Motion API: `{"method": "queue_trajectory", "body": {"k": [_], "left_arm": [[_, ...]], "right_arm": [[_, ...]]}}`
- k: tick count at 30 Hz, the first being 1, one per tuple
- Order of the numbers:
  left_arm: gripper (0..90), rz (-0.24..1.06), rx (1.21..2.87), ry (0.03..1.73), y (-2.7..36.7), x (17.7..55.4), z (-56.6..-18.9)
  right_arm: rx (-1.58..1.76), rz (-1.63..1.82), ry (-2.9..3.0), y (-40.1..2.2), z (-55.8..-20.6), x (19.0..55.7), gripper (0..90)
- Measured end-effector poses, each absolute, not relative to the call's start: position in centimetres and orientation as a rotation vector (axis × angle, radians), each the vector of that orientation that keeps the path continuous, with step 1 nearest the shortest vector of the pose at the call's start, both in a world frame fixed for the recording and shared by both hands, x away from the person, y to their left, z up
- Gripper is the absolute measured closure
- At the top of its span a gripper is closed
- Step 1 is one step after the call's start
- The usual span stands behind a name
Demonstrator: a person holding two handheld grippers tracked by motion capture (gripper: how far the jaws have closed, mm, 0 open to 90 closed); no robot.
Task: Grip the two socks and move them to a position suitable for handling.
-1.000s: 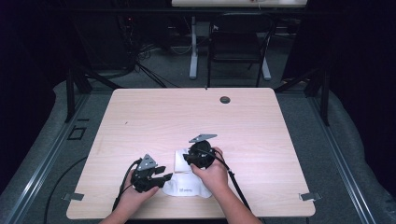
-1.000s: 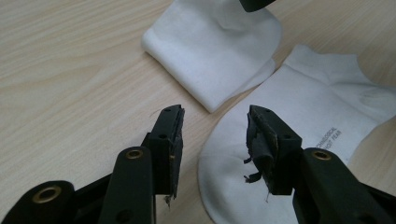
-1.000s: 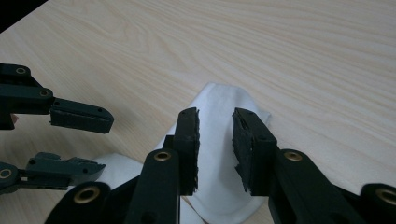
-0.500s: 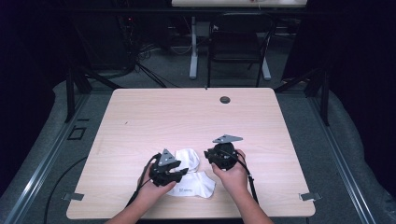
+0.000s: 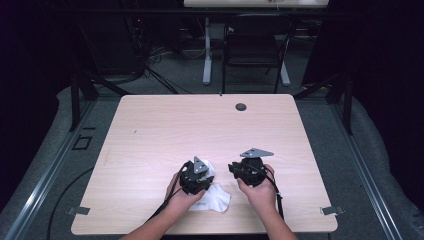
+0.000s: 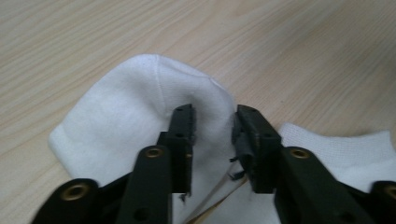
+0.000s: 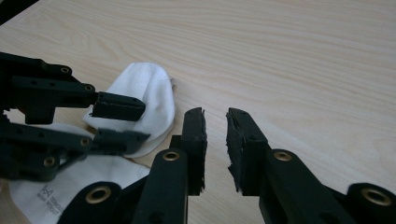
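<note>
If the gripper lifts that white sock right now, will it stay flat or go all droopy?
Probably droopy. The sock is soft knit cloth, already folded over on itself on the table, so it would likely sag from the left gripper. It looks thin and light, so it should lift easily, and the cloth shouldn't slip much or break.

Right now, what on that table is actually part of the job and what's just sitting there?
In play:
- white sock, folded over on the table
- left hand-held gripper, jaws apart astride a raised fold of the sock
- right hand-held gripper, jaws apart above bare wood beside the sock

Just lying about:
- dark round grommet near the table's far edge
- chair and cables on the floor beyond
</note>
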State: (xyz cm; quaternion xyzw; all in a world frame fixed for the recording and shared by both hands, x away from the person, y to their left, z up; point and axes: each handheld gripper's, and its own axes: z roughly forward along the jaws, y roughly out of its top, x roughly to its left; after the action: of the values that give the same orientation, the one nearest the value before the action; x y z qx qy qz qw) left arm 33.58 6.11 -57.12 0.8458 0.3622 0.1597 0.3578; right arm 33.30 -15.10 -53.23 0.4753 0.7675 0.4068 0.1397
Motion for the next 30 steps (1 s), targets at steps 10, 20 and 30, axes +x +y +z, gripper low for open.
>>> {"method": "queue_trajectory", "body": {"k": [10, 20, 30], "left_arm": [[87.3, 0.378, 2.138, 0.929, 7.4, 33.6, -56.1], [87.3, 0.353, 2.025, 0.921, 9.5, 33.2, -54.3], [87.0, 0.344, 1.956, 0.935, 11.5, 33.3, -53.5]], "right_arm": [[1.332, 1.163, 2.292, -13.6, -54.1, 33.3, 81.0], [1.278, 1.122, 2.395, -10.0, -55.6, 33.8, 86.1], [1.234, 1.047, 2.449, -7.7, -56.9, 34.7, 86.4]]}}
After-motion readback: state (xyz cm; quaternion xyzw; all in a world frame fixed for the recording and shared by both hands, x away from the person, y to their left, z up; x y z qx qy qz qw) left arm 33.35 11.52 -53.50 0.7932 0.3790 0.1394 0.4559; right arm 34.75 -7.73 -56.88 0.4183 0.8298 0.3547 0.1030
